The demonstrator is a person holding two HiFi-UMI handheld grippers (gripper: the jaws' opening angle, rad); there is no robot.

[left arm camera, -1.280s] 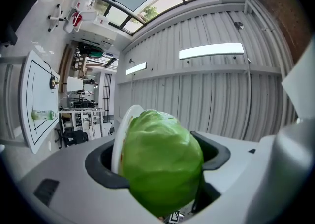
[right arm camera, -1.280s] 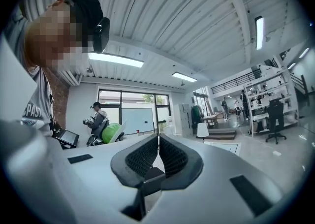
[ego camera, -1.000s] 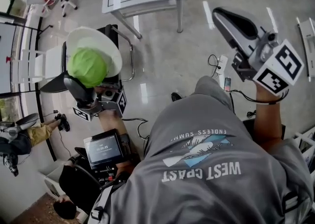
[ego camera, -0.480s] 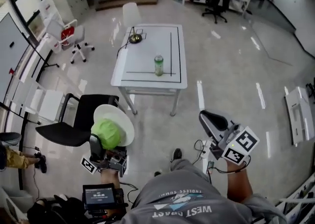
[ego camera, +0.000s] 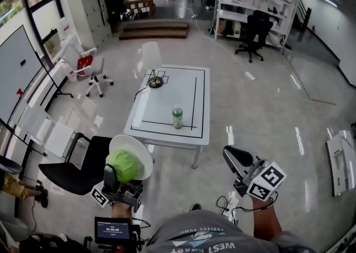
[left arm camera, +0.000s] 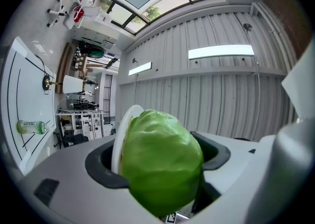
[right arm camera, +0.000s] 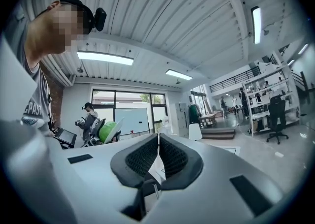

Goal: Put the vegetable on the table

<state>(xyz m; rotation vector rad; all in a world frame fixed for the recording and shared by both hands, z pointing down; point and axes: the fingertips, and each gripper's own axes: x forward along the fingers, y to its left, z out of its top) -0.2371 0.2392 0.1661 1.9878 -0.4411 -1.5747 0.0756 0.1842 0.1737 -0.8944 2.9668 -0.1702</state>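
Both grippers sit lower in the head view than a second ago, and the white table (ego camera: 167, 102), then cut off at the top edge, now lies whole in the middle of the frame, with much more of the room showing behind it.

The left gripper (ego camera: 121, 175), at the lower left of the head view, is clamped on a green cabbage (ego camera: 123, 163). In the left gripper view the cabbage (left arm camera: 160, 161) fills the gap between the dark jaws, and a white plate (left arm camera: 119, 139) stands on edge between it and the jaw at the picture's left. Plate and cabbage are pinched together and tilted upward. In the head view the plate (ego camera: 136, 149) shows as a pale disc behind the cabbage. The cabbage is not on the table. It hangs in the air below the table's near left corner, well apart from it and beside a black chair (ego camera: 72, 171).

The right gripper (right arm camera: 158, 149), at the lower right of the head view, is clenched: its two ribbed pads meet in a thin line with nothing between them.

A green bottle (ego camera: 177, 117) stands upright on the table near its lower edge. A small brass-coloured object (ego camera: 155, 82) sits by the upper left corner. The rest of the top is bare, marked with a black rectangle. A small screen (ego camera: 115, 231) glows at the bottom edge, under the left gripper.
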